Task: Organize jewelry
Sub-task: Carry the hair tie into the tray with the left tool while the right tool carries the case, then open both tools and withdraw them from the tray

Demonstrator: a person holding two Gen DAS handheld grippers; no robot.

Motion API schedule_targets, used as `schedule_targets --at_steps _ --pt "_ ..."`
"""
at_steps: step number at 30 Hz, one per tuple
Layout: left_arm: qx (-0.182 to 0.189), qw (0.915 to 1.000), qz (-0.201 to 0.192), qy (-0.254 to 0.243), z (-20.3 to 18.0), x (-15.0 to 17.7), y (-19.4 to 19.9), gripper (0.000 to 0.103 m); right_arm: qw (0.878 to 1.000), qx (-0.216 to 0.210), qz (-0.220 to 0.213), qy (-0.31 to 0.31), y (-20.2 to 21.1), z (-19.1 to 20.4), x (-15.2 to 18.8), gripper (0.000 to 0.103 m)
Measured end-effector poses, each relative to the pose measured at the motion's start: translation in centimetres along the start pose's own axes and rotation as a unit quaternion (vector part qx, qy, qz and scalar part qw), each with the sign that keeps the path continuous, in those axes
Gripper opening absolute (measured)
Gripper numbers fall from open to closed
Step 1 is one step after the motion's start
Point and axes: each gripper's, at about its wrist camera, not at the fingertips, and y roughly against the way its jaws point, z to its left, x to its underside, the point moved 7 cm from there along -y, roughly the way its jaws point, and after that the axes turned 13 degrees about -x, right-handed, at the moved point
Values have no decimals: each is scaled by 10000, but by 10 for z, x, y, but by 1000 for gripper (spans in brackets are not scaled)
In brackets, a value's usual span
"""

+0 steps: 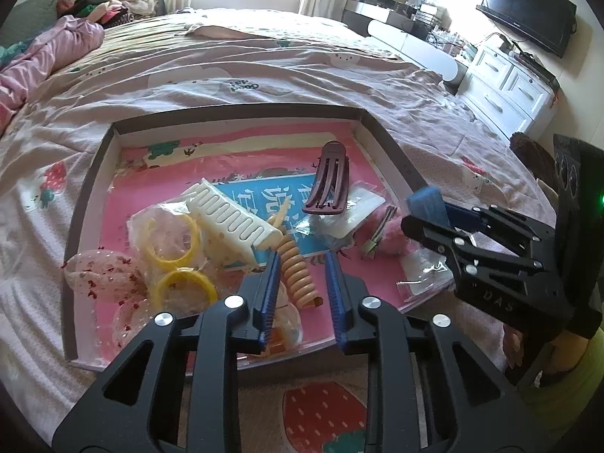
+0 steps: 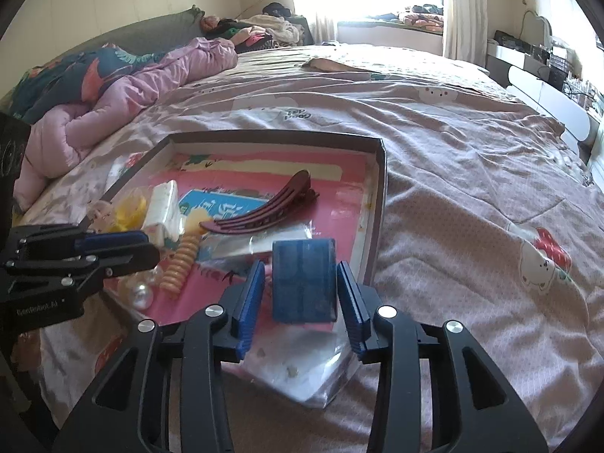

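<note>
A shallow cardboard tray (image 1: 392, 151) with a pink lining lies on the bed. In it are a dark red hair claw (image 1: 327, 181), a white comb clip (image 1: 230, 215), yellow rings in plastic (image 1: 173, 241) and an orange spiral hair tie (image 1: 298, 271). My left gripper (image 1: 302, 279) is open, its fingers on either side of the spiral tie. My right gripper (image 2: 298, 294) is open with a blue rectangular pad (image 2: 304, 279) between its fingers; whether they touch it I cannot tell. The claw (image 2: 264, 207) and spiral tie (image 2: 179, 264) also show in the right wrist view.
The tray also holds a pink fluffy clip (image 1: 389, 234), clear plastic bags (image 1: 422, 275), red-dotted pouches (image 1: 102, 275) and pearls (image 2: 139, 294). A pink quilt (image 2: 113, 94) lies at the bed's left. A white dresser (image 1: 506, 90) and TV (image 1: 528, 11) stand on the right.
</note>
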Motion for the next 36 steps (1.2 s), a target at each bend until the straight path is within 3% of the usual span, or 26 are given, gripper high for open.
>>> schedule_targets --at_steps 14,20,28,30,36 --pt "-53 9999 -106 107 10 8 28 25 9998 -90 -92 125 34 30 14 50" --pt "-122 9995 -208 180 20 15 48 36 9995 -122 -219 171 52 47 17 60" --pt "-263 9984 -333 375 35 27 74 62 9986 -72 -464 236 77 70 21 92" --pt "-302 9981 -350 407 38 31 80 66 9983 -52 -522 239 84 75 22 94" --pt "-399 9970 -455 482 45 44 97 90 9981 -37 -584 178 95 86 31 96"
